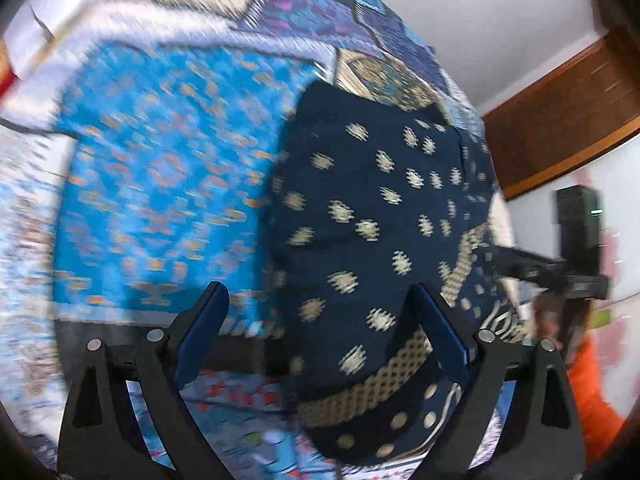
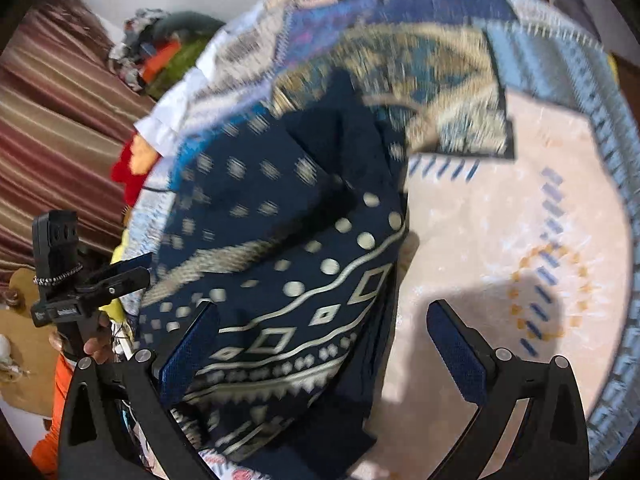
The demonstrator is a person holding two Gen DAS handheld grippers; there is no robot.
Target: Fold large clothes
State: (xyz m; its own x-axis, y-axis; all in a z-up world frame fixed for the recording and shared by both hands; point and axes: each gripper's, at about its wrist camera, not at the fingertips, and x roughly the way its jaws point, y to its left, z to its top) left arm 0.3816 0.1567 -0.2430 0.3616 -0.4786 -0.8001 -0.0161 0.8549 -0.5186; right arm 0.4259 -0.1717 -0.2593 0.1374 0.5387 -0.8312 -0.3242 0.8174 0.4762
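Progress judged partial: navy patterned garment (image 1: 372,216) lies bunched and doubled over on itself rather than flat; cream dots and a banded border show on overlapping layers, so some folding looks done, but no tidy rectangle yet; both views are motion-blurred, so edges are hard to trace.

Location: garment sits on a bed covered by a blue patchwork spread (image 1: 344,4); in the left wrist view it lies just beside a bright blue cloth with orange marks (image 1: 160,168), partly over that cloth's edge; in the right wrist view the navy garment (image 2: 304,280) is heaped toward the near edge of the bed, with a pale pink cloth (image 2: 500,240) alongside it.

Tongs: left gripper (image 1: 320,320) stands wide, nothing between the pads; right gripper (image 2: 320,332) likewise wide, fabric lying ahead of it but not pinched.

Remaining, by judgement: regrasp an edge, flatten the heap, finish the folds; the bright blue cloth may also await folding.
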